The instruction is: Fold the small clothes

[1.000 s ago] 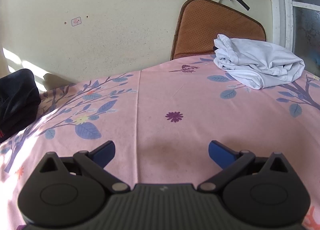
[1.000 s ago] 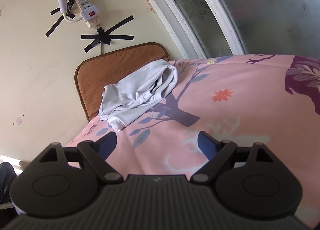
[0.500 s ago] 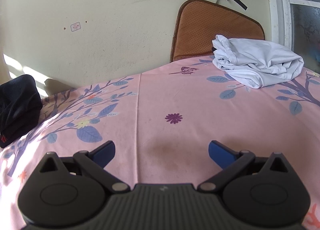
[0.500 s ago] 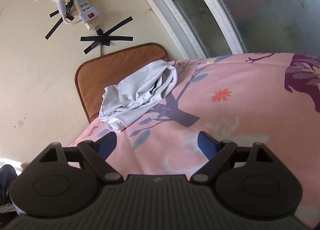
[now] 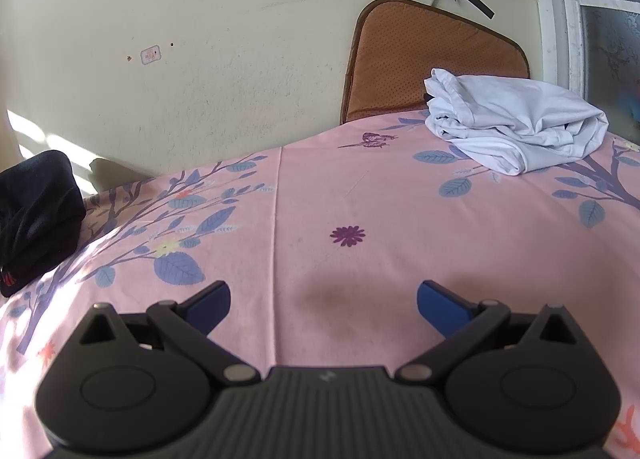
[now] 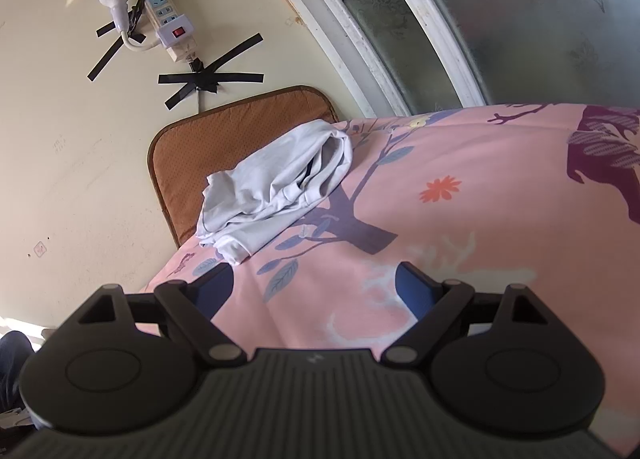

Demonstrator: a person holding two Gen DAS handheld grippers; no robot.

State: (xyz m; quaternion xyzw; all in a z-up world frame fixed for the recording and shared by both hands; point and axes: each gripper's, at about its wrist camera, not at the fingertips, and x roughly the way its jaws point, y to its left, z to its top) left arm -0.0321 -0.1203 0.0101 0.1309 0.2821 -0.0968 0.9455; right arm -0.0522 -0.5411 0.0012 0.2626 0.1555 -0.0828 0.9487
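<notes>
- Loosely bunched, a white garment (image 5: 516, 127) lies at the far edge of the pink floral sheet (image 5: 360, 187), partly overlapping the foot of a brown cushion (image 5: 424, 55) that leans upright against the wall; in the right wrist view the same garment (image 6: 276, 187) sits just left of a printed tree trunk, with its hem spilling toward the camera.
- Its folds are rumpled and layered, and a dark sliver shows inside one fold, though I cannot tell whether that is a seam, a label or only shadow.
- Neither tool touches the cloth: the left gripper (image 5: 323, 297) hovers over bare sheet well short of it, fingers spread wide with nothing between the blue pads (image 5: 212, 301).
- Closer to the garment, the right gripper (image 6: 316, 285) is likewise spread wide and empty, its left blue pad (image 6: 216, 287) appearing just below the hem in the picture.
- A faint brownish patch marks the sheet between the left gripper's fingers.
- At the left edge of the left wrist view, a dark bundle of cloth (image 5: 36, 215) rests on the sheet.
- On the wall above the cushion, a power strip (image 6: 170, 21) is fixed with crossed black tape (image 6: 208, 81), beside a frosted window (image 6: 500, 15).
</notes>
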